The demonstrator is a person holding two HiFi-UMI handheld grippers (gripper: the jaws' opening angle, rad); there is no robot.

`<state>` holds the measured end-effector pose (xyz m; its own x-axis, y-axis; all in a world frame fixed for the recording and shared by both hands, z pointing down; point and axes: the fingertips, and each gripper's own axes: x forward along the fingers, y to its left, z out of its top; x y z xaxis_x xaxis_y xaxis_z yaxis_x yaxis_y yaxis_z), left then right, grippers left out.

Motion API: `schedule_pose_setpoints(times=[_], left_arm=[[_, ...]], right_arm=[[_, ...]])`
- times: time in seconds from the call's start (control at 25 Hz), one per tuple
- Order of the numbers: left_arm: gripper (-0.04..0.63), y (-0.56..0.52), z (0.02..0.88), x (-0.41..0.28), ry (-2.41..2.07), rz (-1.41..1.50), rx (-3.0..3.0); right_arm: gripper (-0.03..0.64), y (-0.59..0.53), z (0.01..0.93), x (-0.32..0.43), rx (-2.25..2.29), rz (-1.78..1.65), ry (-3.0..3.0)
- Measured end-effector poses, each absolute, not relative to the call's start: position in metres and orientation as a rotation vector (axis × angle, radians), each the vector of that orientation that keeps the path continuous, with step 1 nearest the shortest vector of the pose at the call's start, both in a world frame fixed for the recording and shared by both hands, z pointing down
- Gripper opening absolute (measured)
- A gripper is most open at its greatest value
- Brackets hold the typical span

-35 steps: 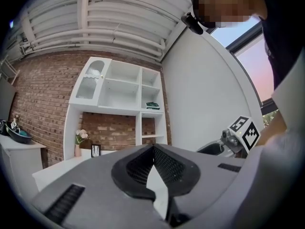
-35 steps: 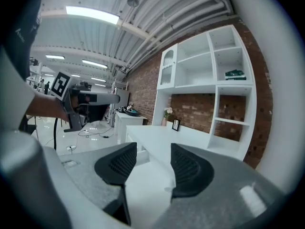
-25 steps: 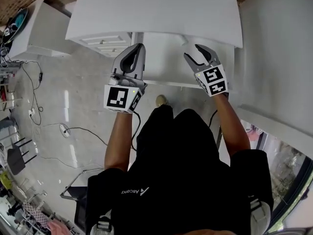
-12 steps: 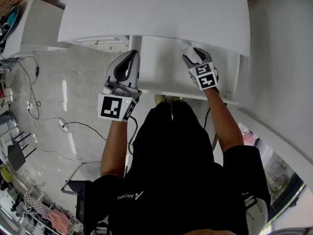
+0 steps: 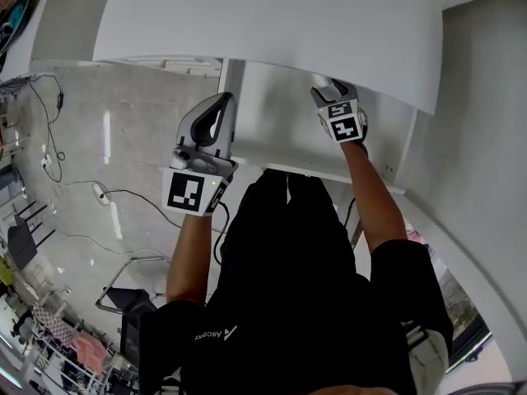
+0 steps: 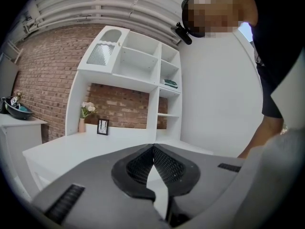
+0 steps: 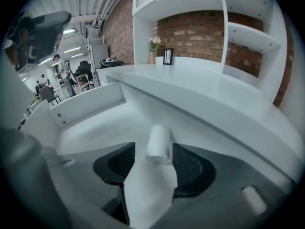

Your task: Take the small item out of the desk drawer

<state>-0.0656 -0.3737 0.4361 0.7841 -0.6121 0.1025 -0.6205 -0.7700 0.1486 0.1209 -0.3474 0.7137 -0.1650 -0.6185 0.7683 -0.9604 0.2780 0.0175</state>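
The white desk's drawer [image 5: 329,174] stands pulled out under the desk top [image 5: 263,23]. On the drawer floor [image 7: 105,128] lies a small white roll [image 7: 158,141]. My right gripper [image 5: 331,95] reaches down into the drawer; its jaws have just been opening, and the roll lies between the tips of the right gripper [image 7: 155,152] with the pads clear of it. The left gripper [image 5: 219,108] hangs beside the drawer's left side, over the floor. In the left gripper view, the left gripper [image 6: 153,148] is shut with its tips together and nothing in it.
A low drawer unit [image 5: 177,62] stands under the desk at the left. Cables [image 5: 74,189] trail over the shiny floor. A white wall [image 5: 486,97] closes the right side. A vase of flowers [image 6: 86,111] and a picture frame [image 6: 102,126] stand on the desk below the shelf unit [image 6: 138,61].
My right gripper has dropped forward into the drawer, partly under the desk top's edge. The left gripper has sunk a little and drawn back toward the person.
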Motion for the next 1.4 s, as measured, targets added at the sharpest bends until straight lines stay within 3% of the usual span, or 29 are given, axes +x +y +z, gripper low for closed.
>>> schedule_pose_setpoints(times=[0.36,0.52,0.84,1.4], left_arm=[[-0.002,-0.374,0.457,-0.090,-1.008,0.155,2.782],[-0.002,-0.375,0.456,-0.095,-1.024,0.130,2.763],[-0.002,-0.363,0.448,-0.091,-1.003,0.106,2.784],[-0.002,-0.325,0.429,-0.056,-0.920,0.076,2.859]], right_arm=[[0.231,-0.364,0.732,0.125,1.411,0.640,-1.838],[0.184,-0.364,0.735,0.124,1.423,0.648,-1.827],[0.172,-0.345,0.711,0.112,1.381,0.637,-1.862],[0.167,-0.294,0.557,0.078,1.505,0.382,-2.211]])
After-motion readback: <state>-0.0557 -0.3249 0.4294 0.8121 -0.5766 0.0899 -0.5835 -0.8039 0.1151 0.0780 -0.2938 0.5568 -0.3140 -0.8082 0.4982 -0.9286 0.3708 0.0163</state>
